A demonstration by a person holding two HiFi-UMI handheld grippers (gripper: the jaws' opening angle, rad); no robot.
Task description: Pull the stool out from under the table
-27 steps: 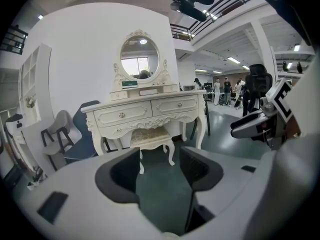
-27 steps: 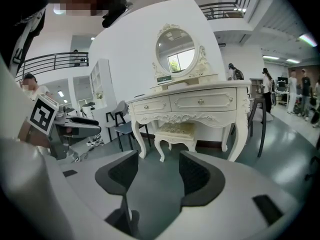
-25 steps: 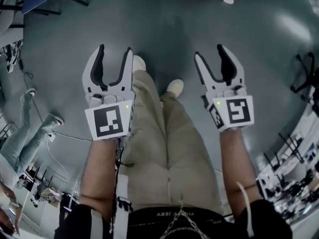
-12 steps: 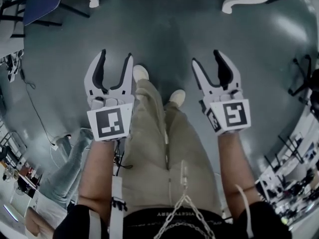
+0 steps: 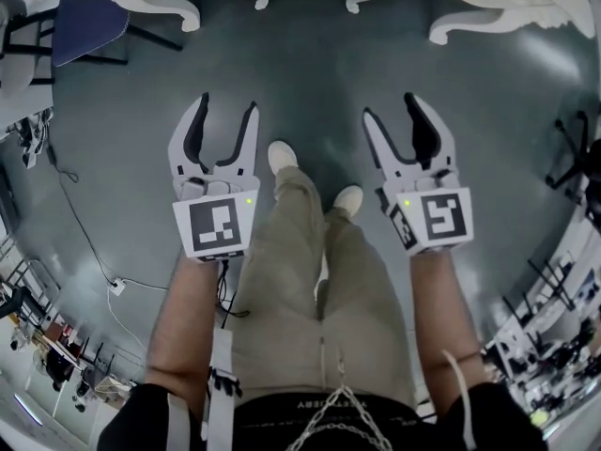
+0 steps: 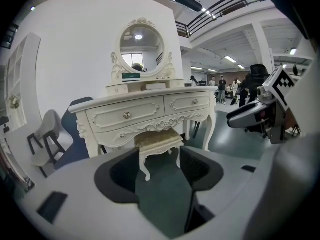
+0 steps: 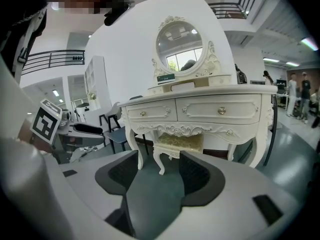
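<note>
So nearest the camera you've got the person's beige trousers and two bare forearms, one gripper in each hand, held out level with each other on either side of the legs. The left gripper has its jaws spread wide with nothing in them, and the right gripper is the same, jaws apart and only floor showing through the gap. Two pale shoes poke out between them on the grey-green floor. Then there's a good stretch of bare floor before anything else. Farther on is the stool, a little white thing with curvy legs and a yellowish patterned cushion. It's tucked under the middle of the ornate white bench, between the bench's front legs and right below the carved apron, well apart from both grippers. On top of the bench at the far side sits an oval mirror. A dark blue chair stands just to the left of the bench.
</note>
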